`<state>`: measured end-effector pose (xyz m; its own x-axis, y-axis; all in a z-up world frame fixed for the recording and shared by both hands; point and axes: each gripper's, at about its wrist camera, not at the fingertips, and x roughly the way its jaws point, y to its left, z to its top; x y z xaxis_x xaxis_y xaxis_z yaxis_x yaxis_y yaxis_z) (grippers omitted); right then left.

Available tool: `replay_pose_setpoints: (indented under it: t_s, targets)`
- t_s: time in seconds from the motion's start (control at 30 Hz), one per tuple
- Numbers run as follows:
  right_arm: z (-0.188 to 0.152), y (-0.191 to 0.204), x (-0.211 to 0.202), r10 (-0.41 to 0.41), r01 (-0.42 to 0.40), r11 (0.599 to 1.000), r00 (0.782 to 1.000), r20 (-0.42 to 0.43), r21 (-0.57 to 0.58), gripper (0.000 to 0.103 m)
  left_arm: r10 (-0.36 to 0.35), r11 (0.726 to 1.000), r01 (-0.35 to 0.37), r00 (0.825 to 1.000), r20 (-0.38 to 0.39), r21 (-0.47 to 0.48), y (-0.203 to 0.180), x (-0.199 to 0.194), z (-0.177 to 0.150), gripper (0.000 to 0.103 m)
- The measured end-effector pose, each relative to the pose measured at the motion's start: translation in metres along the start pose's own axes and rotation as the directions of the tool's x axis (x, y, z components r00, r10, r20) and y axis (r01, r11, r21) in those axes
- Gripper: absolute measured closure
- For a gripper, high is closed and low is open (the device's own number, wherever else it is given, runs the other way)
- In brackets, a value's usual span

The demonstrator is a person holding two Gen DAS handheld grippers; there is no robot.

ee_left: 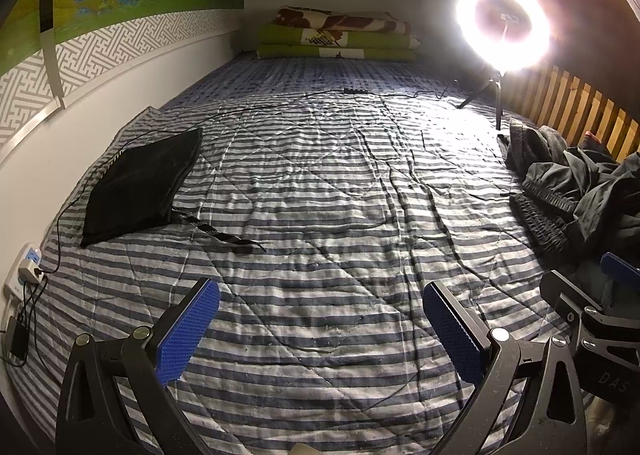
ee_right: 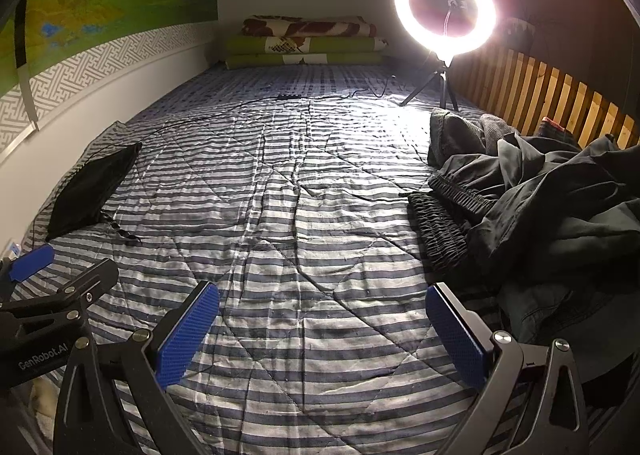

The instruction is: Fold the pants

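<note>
A heap of dark crumpled pants [ee_right: 536, 199] with ribbed elastic waistbands lies on the right side of the striped quilt [ee_right: 304, 239]; the same heap of pants [ee_left: 576, 191] shows at the right edge of the left wrist view. A folded black garment [ee_left: 144, 183] with a loose striped drawstring rests flat by the left wall, and the folded garment [ee_right: 92, 191] appears again in the right wrist view. My left gripper [ee_left: 320, 331] hovers open over bare quilt. My right gripper [ee_right: 322, 331] is open too, just left of the heap, holding nothing.
A lit ring light [ee_left: 504, 25] on a small tripod stands at the far right, its black cable [ee_left: 280, 105] running across the quilt to a wall socket [ee_left: 28, 267]. Folded blankets [ee_left: 340, 33] are stacked at the far end. A wooden slat rail [ee_right: 552, 95] borders the right side.
</note>
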<state>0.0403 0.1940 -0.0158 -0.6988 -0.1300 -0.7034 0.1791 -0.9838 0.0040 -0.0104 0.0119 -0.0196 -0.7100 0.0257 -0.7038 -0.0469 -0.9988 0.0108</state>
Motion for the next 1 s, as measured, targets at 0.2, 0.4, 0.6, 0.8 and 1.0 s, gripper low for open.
replay_pose_setpoints:
  t_s: [0.2, 0.4, 0.6, 0.8, 1.0]
  targets:
    - [0.0001, -0.0002, 0.0007, -0.001, 0.001, 1.000, 1.000, -0.001, 0.000, 0.001, -0.001, 1.000, 0.001, 1.000, -0.003, 0.001, -0.0004, 0.0017, 0.0009, 0.000]
    - [0.0006, -0.0013, 0.0021, 0.001, -0.001, 1.000, 1.000, -0.003, 0.002, 0.001, -0.001, 1.000, 0.001, 1.000, -0.003, 0.001, -0.0008, 0.0022, 0.0010, 0.000]
    - [0.0007, -0.0032, 0.0041, 0.001, -0.001, 1.000, 1.000, -0.006, 0.004, 0.001, -0.003, 1.000, 0.003, 1.000, -0.005, 0.004, -0.0031, 0.0039, 0.0016, 0.000]
    - [-0.0004, -0.0031, 0.0056, 0.001, -0.001, 1.000, 1.000, -0.009, 0.001, 0.001, 0.000, 1.000, 0.000, 1.000, -0.003, 0.004, -0.0035, 0.0050, 0.0014, 0.000]
    - [-0.0002, -0.0029, 0.0074, 0.001, -0.001, 1.000, 1.000, -0.013, -0.002, 0.001, -0.001, 1.000, 0.001, 1.000, -0.002, 0.004, -0.0036, 0.0058, 0.0015, 0.000]
